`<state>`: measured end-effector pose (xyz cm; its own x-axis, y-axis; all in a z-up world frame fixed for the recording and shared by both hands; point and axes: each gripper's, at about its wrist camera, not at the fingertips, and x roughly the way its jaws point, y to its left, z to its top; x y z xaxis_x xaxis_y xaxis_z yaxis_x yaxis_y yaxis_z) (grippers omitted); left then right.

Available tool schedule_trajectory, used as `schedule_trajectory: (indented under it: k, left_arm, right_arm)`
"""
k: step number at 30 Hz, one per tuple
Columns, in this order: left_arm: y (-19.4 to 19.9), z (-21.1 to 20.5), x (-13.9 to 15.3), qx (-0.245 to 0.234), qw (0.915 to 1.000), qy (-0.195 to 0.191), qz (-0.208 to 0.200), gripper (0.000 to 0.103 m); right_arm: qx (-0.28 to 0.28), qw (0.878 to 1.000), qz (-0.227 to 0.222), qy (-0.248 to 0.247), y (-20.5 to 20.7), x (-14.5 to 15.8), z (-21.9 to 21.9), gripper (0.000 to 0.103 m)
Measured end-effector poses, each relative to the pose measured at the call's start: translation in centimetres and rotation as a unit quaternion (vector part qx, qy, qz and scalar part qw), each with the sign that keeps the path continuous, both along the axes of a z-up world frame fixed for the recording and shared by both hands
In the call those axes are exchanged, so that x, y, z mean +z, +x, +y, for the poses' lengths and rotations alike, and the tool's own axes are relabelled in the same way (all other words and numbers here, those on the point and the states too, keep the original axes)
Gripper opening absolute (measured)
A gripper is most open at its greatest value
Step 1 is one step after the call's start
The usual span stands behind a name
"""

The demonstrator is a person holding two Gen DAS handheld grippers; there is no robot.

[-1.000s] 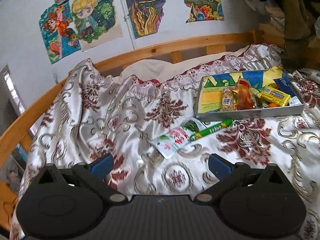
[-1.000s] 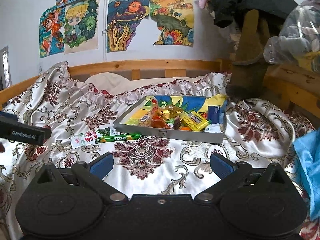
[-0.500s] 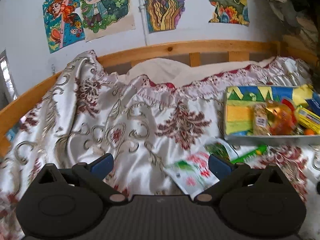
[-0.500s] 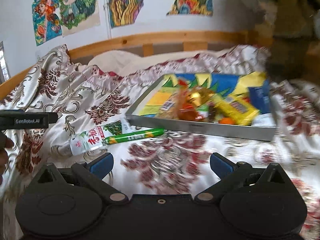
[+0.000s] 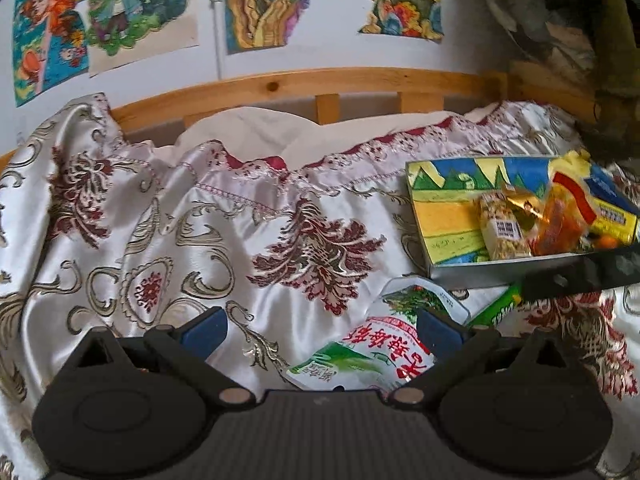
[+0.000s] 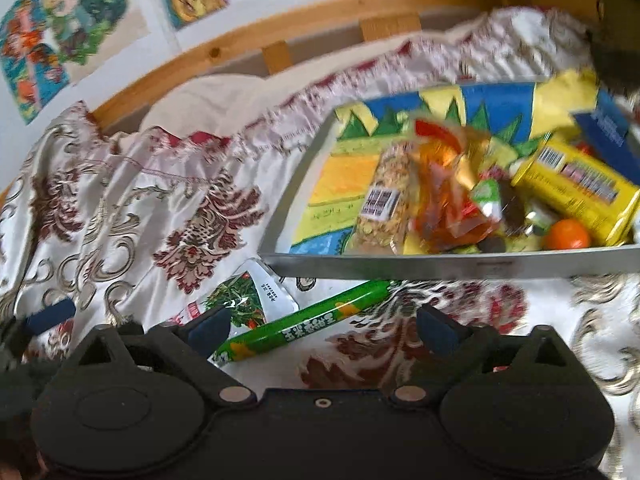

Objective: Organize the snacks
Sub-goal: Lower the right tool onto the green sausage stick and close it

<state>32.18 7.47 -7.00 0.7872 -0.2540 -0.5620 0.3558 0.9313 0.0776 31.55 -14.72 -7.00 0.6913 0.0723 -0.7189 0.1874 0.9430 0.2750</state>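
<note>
Snacks [image 6: 452, 192] fill the grey tray [image 6: 440, 266] on the bedspread [image 6: 160, 184].

Bedspread [image 5: 168, 216] left of tray [image 6: 440, 266] lies open to me. Tray wall blocks ahead; stick [image 6: 304, 326] and packet [image 5: 372, 354] lie underfoot.

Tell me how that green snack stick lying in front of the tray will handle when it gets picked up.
The green snack stick looks round and slim, so a nudge would probably roll it on the satin bedspread. Its glossy wrapper may slip between pads. One end rests on the flat white packet, so lifting it might drag that along.
</note>
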Motion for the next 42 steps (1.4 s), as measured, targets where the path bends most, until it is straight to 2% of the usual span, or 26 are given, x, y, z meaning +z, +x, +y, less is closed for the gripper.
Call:
schedule_trajectory:
  k: [3,5,7,8,10,14,16,21,25,29,31,33,36,38,42]
  left_arm:
    - [0.2,0.0,-0.5,-0.017,0.9998,0.005,0.004,0.103]
    - [0.3,0.3,-0.8,-0.028,0.9996,0.0,0.01,0.103]
    - [0.0,0.7,-0.8,-0.042,0.999,-0.013,0.003,0.103]
    - [0.0,0.9,-0.8,-0.052,0.9985,-0.016,0.002,0.103]
    - [-0.1,0.9,-0.8,-0.062,0.998,-0.012,0.001,0.103]
    - [-0.2,1.2,-0.6,-0.06,0.998,-0.017,-0.006,0.103]
    - [-0.1,1.5,-0.5,-0.054,0.9983,-0.022,-0.005,0.103]
    - [0.3,2.0,-0.4,-0.048,0.9981,-0.037,0.004,0.103]
    - [0.5,1.7,-0.4,-0.05,0.998,-0.037,0.013,0.103]
    - [0.4,1.4,-0.2,-0.062,0.9962,-0.058,0.017,0.102]
    - [0.8,0.8,-0.5,-0.073,0.9961,-0.045,0.019,0.102]
    - [1.4,-0.1,-1.1,-0.083,0.9959,-0.022,0.027,0.098]
    - [2.5,-1.6,-2.1,-0.108,0.9925,0.013,0.055,0.097]
    - [2.8,-2.2,-2.7,-0.13,0.9891,0.023,0.066,0.097]
    - [3.4,-3.2,-3.2,-0.138,0.9877,0.034,0.065,0.097]
  right_arm:
    - [-0.021,0.999,0.032,0.013,1.6,-1.2,0.5,0.084]
    - [-0.035,0.998,0.044,0.018,2.3,-2.0,1.1,0.082]
    - [-0.046,0.998,0.043,0.003,2.9,-2.2,2.0,0.079]
    - [-0.048,0.998,0.043,0.0,3.2,-2.3,2.4,0.074]
    - [-0.053,0.997,0.053,-0.001,3.9,-2.6,3.2,0.07]
    - [-0.064,0.995,0.067,-0.042,4.7,-3.3,4.7,0.062]
    - [-0.062,0.995,0.063,-0.044,4.4,-3.6,4.6,0.058]
    - [-0.041,0.997,0.067,-0.014,3.4,-3.3,2.6,0.045]
    - [-0.015,0.996,0.081,0.017,2.7,-2.4,1.3,0.038]
    - [0.011,0.994,0.097,0.044,2.2,-1.9,-0.2,0.034]
    - [0.023,0.993,0.096,0.058,2.0,-2.0,-0.9,0.033]
    - [0.027,0.994,0.088,0.065,1.6,-2.2,-1.3,0.033]
    - [0.03,0.994,0.076,0.069,1.0,-2.5,-1.5,0.032]
    - [0.031,0.994,0.075,0.071,0.6,-2.6,-1.6,0.031]
    - [0.05,0.993,0.085,0.069,0.2,-2.7,-1.8,0.024]
